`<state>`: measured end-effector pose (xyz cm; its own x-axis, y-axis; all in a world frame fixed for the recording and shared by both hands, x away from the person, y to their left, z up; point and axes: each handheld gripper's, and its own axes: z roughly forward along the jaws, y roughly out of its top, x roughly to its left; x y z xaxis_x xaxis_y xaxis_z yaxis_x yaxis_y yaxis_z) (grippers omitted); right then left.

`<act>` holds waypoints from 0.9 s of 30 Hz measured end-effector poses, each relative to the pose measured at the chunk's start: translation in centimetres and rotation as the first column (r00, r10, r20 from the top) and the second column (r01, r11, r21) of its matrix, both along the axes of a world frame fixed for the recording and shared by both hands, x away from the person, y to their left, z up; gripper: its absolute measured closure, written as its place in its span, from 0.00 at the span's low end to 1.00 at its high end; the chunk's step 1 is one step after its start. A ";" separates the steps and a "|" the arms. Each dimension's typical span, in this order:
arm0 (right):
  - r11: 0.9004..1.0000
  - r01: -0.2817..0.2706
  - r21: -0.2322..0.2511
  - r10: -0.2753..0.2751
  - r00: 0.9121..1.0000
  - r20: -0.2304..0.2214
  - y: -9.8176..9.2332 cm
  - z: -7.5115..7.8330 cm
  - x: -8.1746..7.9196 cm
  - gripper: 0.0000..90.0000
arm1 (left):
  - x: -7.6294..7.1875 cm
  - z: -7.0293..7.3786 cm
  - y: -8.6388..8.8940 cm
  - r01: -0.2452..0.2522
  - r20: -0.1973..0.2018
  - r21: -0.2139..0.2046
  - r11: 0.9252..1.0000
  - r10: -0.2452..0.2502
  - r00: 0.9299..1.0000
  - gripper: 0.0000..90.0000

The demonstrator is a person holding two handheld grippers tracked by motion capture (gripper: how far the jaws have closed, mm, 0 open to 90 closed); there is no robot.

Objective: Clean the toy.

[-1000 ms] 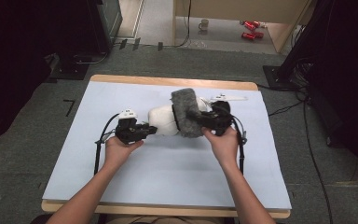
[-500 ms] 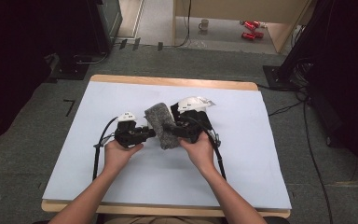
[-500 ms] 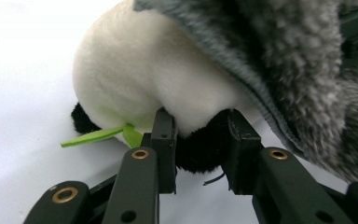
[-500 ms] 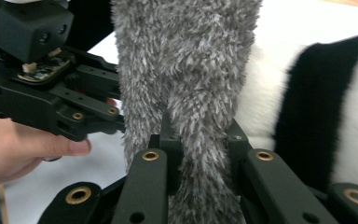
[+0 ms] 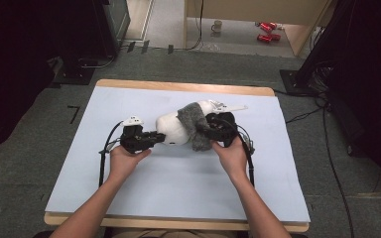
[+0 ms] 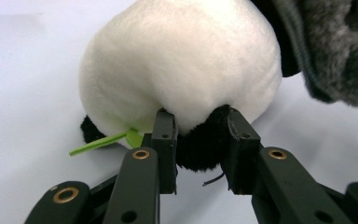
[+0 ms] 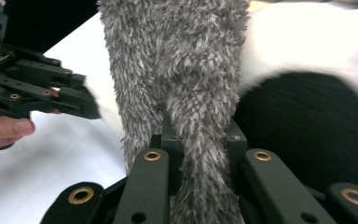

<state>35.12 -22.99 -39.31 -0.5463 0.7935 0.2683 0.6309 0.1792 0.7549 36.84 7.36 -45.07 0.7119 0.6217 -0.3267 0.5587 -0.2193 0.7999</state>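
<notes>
A white and black plush toy lies on its side in the middle of the pale mat. My left gripper is shut on a black limb at the toy's left end; in the left gripper view both pads press into it beside a green tag. A grey fuzzy cloth drapes across the toy's right part. My right gripper is shut on a strip of that cloth, which runs up between its pads. A black patch of the toy lies just behind.
The mat covers a wooden table whose far edge shows. Cables trail from both grippers across the mat. Beyond the table, a mug and red cans stand on the floor.
The right gripper swung the grey cloth left over the toy, then back right and slightly down, so it drapes the toy's right part. The left gripper kept its hold and place.
</notes>
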 end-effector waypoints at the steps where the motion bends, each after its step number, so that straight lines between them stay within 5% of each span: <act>1: 1.000 0.012 0.001 -0.012 1.000 0.007 -0.5 0.1 0.0 0.87 | 0.1 0.1 0.1 0.000 -0.004 -0.003 1.000 0.000 1.000 0.78; 10: 0.988 0.149 0.043 -0.148 0.989 -0.016 -5.4 -1.1 0.2 0.87 | 1.0 0.4 -0.1 0.011 -0.003 -0.008 1.000 -0.011 1.000 0.78; 17: 0.983 0.180 0.033 -0.179 0.983 -0.034 -6.4 -1.9 0.1 0.87 | 1.5 0.6 -0.1 0.015 -0.004 -0.005 1.000 -0.015 1.000 0.78; 24: 0.960 0.279 0.016 -0.277 0.958 -0.073 -9.2 -2.3 0.0 0.87 | 2.0 0.6 0.5 0.001 -0.022 -0.020 1.000 -0.001 1.000 0.79; 27: 0.951 0.300 0.076 -0.295 0.953 -0.061 -10.3 -1.6 -0.3 0.87 | 2.1 0.5 0.8 0.012 -0.017 -0.015 1.000 -0.012 1.000 0.79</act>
